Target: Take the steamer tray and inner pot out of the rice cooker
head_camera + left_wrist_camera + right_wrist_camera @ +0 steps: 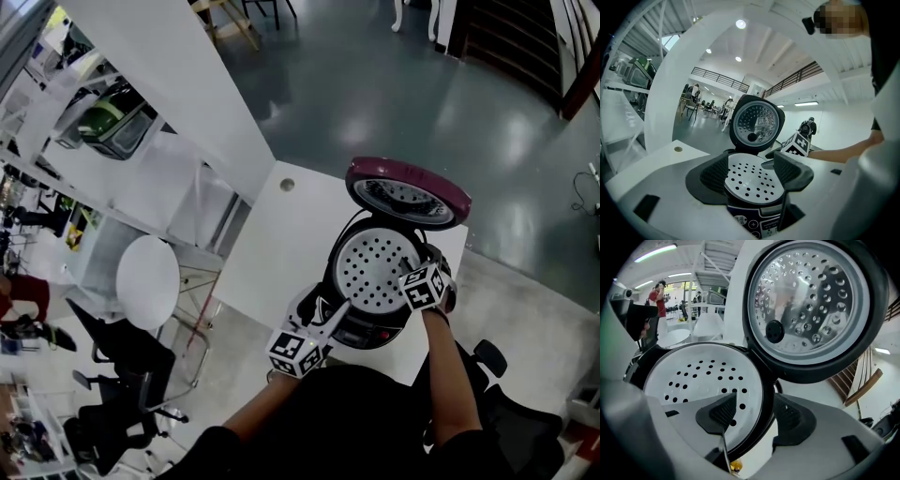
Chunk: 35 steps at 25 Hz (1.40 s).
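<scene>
The rice cooker (pixel 370 309) stands on a white table, its maroon lid (pixel 409 192) tipped up and back. The white perforated steamer tray (pixel 375 272) lies flat in the cooker's mouth and hides the inner pot. My left gripper (pixel 328 323) is at the cooker's front, open, with its jaws either side of the tray's near edge (pixel 750 180). My right gripper (pixel 757 416) is open and straddles the cooker's right rim. One pad (pixel 723 411) is over the tray (pixel 701 376) and the other is outside the black rim. The lid's metal inner plate (pixel 808 305) is close above.
The cooker sits near the front edge of the table (pixel 281 234), which has a cable hole (pixel 287 185) at its far left. A round white chair (pixel 147 281) and a black office chair (pixel 122 347) stand left of the table. A person in red (pixel 660 298) stands far off.
</scene>
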Tool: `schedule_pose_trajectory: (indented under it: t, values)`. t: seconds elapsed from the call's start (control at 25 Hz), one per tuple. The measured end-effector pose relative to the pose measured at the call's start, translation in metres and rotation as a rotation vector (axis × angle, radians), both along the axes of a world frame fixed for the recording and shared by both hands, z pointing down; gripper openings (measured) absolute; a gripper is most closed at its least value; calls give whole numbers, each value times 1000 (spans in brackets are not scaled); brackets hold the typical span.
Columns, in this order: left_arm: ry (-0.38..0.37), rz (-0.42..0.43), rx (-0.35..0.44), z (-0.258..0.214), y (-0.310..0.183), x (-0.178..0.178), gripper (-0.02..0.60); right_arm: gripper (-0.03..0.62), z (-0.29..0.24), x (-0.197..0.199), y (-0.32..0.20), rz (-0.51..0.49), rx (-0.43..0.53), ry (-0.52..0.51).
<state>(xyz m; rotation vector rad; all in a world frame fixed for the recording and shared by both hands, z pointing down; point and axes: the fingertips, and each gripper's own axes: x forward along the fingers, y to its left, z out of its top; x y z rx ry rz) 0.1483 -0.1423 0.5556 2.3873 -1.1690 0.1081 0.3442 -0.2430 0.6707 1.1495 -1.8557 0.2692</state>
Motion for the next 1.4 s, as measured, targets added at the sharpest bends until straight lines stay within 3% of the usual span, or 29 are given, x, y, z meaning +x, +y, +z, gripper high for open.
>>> schedule_pose_trajectory:
  t: [0.2,0.48,0.6,1.04,1.24,1.4]
  values:
    - [0,-14,2,4,-1,-4,281,216,16,3,0,-8,-56,26]
    - [-6,-32,-8,8,-2,-11,281,139,22,5,0,-74,-38,188]
    - [-26,-26,-3,8,0,-12,281,118,19,4,1,-86,-19,206]
    - [-29,-13,10,3,-4,-11,281,64,-18,0,-9,1,73,41]
    - [-32,-6,19,-1,0,-14,281,23,-47,-7,-12,91,131,-141]
    - [-35,-6,20,-2,6,-17,281,18,-58,-12,-8,117,138,-219]
